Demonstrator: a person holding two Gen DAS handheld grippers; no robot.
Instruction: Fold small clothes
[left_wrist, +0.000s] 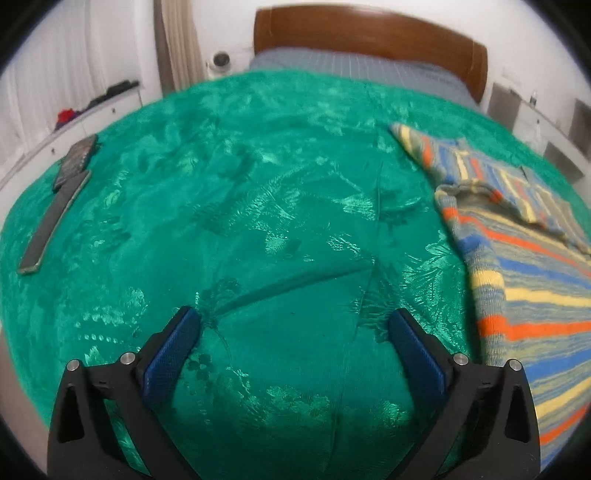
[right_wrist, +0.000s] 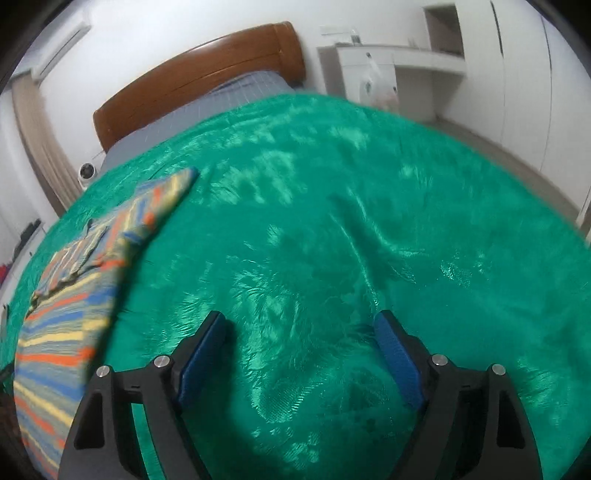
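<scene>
Left gripper (left_wrist: 293, 321): jaws wide, empty, over the shiny green embossed bedspread (left_wrist: 258, 192).
Right gripper (right_wrist: 301, 325): spread, empty.
Garment: striped blue, orange and yellow knit top (left_wrist: 524, 266), partly folded, at three o'clock of the left gripper.
Risk: pads may pinch bedspread along with knit.
Containers: none visible.

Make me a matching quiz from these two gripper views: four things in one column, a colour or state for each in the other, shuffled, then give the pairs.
Things:
1. striped garment
2. bedspread
3. headboard
4. left gripper

Descriptions:
A. brown wood
B. open, nothing between the fingers
C. shiny green
D. partly folded, orange, blue and yellow

Pairs: 1-D, 2-C, 3-A, 4-B
</scene>
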